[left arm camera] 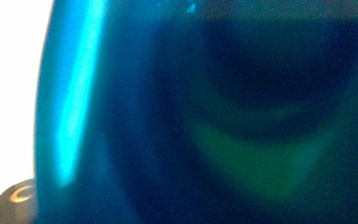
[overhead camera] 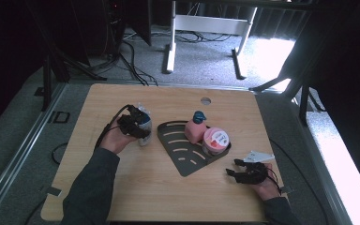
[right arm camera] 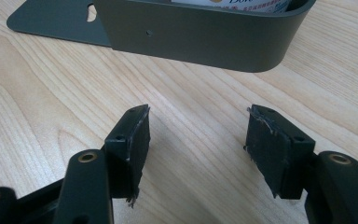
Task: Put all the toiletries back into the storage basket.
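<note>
bottle (overhead camera: 143, 123) pinched upright in the left gripper (overhead camera: 138, 126) just beside the dark rack (overhead camera: 182, 151) on the table (overhead camera: 136, 187); right gripper (right arm camera: 196, 140) rests spread and empty; a loose squeeze could let the bottle slip or tip

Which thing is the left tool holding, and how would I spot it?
Start at the wooden table and find the dark fan-shaped tray in its middle. Just left of the tray, the left tool grips a bottle, clear with a blue band; unlike the pink bottle and round tub, it stands outside the tray.
</note>
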`<state>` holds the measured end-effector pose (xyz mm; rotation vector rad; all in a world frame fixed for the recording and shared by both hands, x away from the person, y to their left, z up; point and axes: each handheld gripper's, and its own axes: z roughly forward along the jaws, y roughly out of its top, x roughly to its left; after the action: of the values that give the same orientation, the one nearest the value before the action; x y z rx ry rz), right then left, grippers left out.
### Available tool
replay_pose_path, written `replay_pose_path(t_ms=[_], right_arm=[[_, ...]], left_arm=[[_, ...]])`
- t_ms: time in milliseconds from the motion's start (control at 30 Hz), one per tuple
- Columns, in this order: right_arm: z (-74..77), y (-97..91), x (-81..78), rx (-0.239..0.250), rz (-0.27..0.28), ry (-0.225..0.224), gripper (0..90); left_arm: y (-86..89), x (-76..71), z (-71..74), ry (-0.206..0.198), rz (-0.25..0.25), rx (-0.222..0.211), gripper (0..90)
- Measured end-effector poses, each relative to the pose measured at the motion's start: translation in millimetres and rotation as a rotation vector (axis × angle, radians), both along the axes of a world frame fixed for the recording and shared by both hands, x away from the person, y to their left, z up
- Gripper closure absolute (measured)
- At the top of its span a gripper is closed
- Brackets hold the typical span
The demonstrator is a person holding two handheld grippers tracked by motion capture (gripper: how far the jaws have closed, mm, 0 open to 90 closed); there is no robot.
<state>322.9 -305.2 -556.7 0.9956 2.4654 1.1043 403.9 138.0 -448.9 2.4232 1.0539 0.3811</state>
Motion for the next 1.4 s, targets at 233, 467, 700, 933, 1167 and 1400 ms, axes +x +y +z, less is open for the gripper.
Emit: replay_pose_path(t_ms=[233,467,700,933,1167,1400], right_arm=[[0.0,0.1,0.0,0.000,0.000,0.000,39.3],[0.0,0.1,0.0,-0.001,0.000,0.000,39.3],[0.0,0.1,0.0,-0.001,0.000,0.000,39.3],[0.0,0.1,-0.1,-0.001,0.000,-0.001,39.3],[0.0,0.1,0.0,-0.001,0.000,-0.001,39.3],[0.0,0.1,-0.1,-0.002,0.000,-0.001,39.3]], left_arm=[[-2.2,-0.8,3.4,-0.013,-0.002,-0.014,55.0],[-3.7,-3.6,9.0,-0.041,0.001,-0.022,55.1],[-7.9,-4.7,13.3,-0.053,-0.005,-0.034,55.1],[-13.8,-4.7,16.5,-0.047,-0.026,-0.040,55.1],[-18.8,-4.2,19.5,-0.055,-0.033,-0.044,55.0],[-24.4,-2.6,20.2,-0.058,-0.039,-0.054,55.1]])
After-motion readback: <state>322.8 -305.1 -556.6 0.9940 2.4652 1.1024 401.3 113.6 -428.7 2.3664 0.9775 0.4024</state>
